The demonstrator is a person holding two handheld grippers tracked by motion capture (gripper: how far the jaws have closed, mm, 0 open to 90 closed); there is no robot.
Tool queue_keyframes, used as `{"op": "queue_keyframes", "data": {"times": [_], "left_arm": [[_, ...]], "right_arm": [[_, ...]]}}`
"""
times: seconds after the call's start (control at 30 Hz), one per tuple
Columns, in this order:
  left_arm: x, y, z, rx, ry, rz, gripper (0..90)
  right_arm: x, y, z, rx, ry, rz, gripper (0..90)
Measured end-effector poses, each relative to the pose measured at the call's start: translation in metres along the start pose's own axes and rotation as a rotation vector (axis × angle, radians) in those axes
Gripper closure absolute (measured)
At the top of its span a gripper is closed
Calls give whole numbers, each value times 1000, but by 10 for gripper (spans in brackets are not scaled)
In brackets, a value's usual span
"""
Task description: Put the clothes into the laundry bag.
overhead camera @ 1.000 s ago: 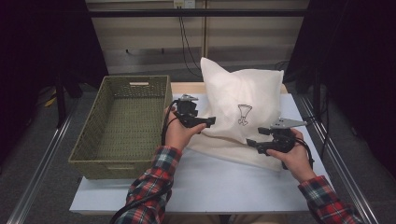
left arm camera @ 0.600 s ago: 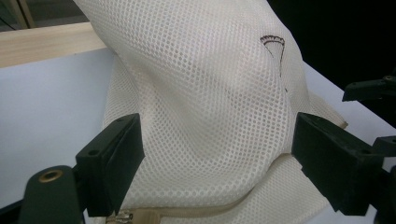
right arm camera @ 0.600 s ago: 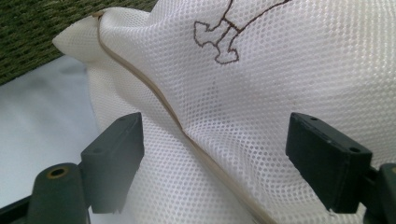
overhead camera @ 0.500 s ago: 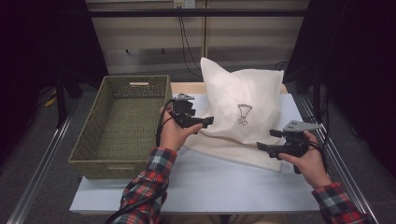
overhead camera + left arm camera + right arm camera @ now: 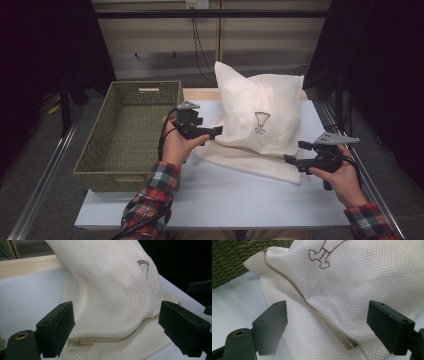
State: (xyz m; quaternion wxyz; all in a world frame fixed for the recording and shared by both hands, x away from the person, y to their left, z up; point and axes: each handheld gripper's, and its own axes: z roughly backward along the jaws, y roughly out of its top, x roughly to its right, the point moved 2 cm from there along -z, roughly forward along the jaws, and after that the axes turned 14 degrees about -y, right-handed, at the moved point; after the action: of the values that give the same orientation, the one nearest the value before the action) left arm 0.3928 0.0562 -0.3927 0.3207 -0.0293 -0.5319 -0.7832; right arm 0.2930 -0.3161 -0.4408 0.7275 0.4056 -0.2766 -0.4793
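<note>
A stuffed white mesh bag [image 5: 260,115] with a small stitched emblem leans upright on the white table [image 5: 225,195], its beige zip [image 5: 112,340] running along the lower edge. My left gripper [image 5: 214,134] is at the bag's lower left edge. Its jaws have just been opening and stand wide, with the mesh bag [image 5: 112,290] beyond them, not pinched. My right gripper [image 5: 295,152] hovers by the bag's lower right corner. Its jaws have also been opening and are wide apart, facing the bag [image 5: 362,277] and its zip [image 5: 312,307] without touching.
A green wicker basket [image 5: 100,150] stands on the table's left side, close to my left hand; its wall [image 5: 232,260] appears behind the bag in the right gripper view. A wooden strip runs along the table's far edge. Dark floor and metal rails flank the table.
Both grippers' jaws have spread wider. The right hand has drawn back to the right, away from the bag's corner. The left hand has shifted slightly left. The bag has stayed in place.
</note>
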Motion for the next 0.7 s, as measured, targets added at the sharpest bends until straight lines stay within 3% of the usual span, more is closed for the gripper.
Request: {"op": "queue_keyframes", "data": {"times": [0.1,0.17,0.47,0.7], "left_arm": [[2,-1,4,6,-6,-7,132],[3,-2,8,7,-6,-17,129],[11,-2,22,68,-39,-34,114],[20,-1,29,67,-61,-52,110]], "right_arm": [[1,-1,3,2,-2,-5,160],[2,-2,5,4,-8,25,154],[6,-5,13,10,0,1,141],[12,-1,26,45,-6,-23,133]]}}
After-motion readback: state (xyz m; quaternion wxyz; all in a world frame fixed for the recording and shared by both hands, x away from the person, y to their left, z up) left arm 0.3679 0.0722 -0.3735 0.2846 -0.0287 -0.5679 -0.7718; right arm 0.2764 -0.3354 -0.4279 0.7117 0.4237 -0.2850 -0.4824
